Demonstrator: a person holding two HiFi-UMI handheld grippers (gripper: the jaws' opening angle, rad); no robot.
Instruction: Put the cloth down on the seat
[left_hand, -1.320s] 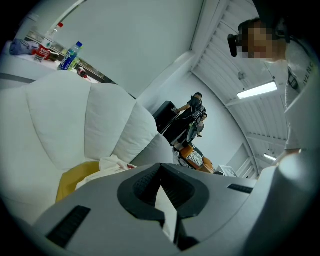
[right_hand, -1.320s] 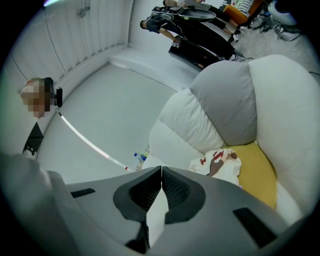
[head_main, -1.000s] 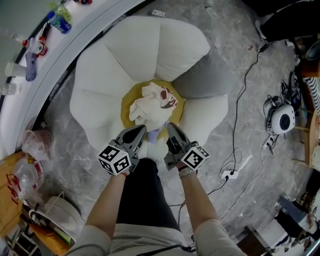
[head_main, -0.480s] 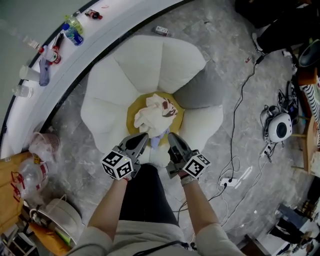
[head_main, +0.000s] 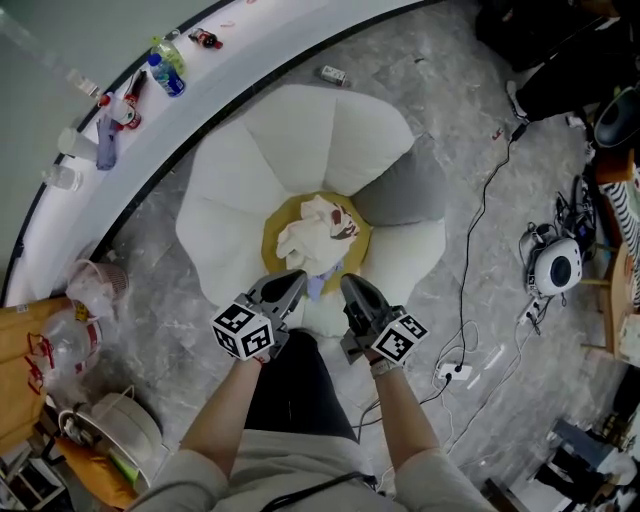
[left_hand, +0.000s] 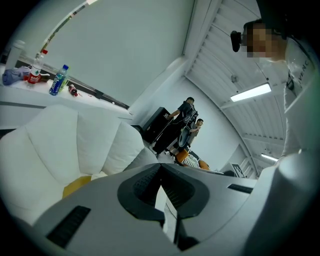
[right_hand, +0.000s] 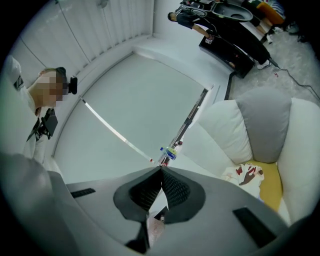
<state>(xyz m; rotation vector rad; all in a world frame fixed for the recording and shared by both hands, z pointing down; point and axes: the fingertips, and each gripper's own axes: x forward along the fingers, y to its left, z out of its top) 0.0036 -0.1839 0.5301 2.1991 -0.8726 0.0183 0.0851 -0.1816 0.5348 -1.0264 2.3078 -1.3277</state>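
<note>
The cloth, white with dark red print, lies crumpled on the yellow centre of a flower-shaped seat with white petals. My left gripper and right gripper hang side by side over the seat's near edge, just short of the cloth and apart from it. Both are shut with nothing between the jaws. In the right gripper view the shut right gripper points past the cloth, which lies low at the right. The left gripper view shows the left gripper with its tips together above the petals.
A curved white ledge with bottles runs behind the seat. One seat petal is grey. A cable and power strip lie on the floor to the right, near a round white device. Bags and clutter sit at the left.
Both grippers have lifted up and drawn slightly back from the cloth, still shut. The cloth stays on the yellow centre, and the seat looks smaller and farther away.
</note>
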